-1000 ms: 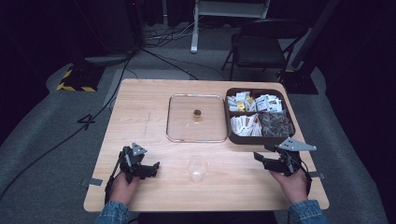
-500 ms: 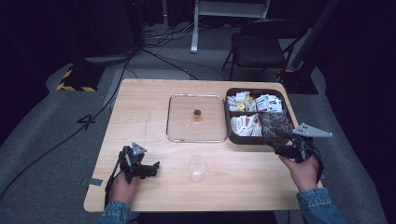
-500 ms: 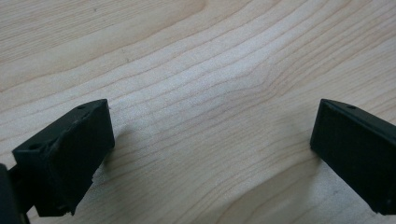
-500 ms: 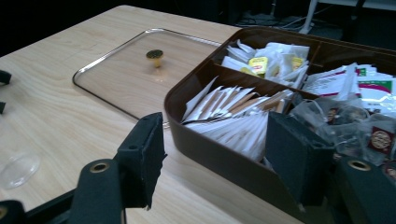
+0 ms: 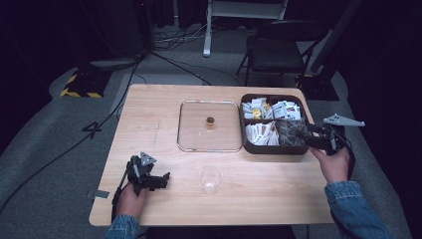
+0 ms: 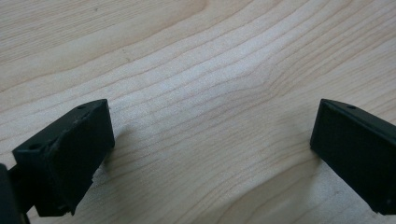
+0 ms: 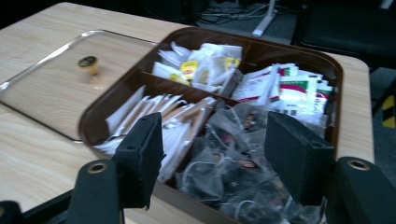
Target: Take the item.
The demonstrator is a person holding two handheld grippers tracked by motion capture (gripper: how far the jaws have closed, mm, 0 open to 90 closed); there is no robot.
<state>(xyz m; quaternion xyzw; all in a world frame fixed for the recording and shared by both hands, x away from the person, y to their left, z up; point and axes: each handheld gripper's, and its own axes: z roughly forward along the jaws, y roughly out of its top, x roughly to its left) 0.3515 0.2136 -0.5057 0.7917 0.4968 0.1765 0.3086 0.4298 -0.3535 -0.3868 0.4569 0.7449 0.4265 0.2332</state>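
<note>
Your right gripper [image 5: 304,134] half-open, empty, aimed at tea bags [image 7: 233,163] in brown box [image 5: 271,148]; lid [image 5: 209,125] set aside. Left gripper [image 5: 161,178] wide, empty, parked on table [image 5: 259,194].

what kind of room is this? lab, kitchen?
Most likely a lab or recording studio, not a kitchen. A lone wooden table stands on grey carpet in a dark room, loose cables run across the floor, and yellow-black hazard tape marks a spot. A folding chair stands behind.
</note>
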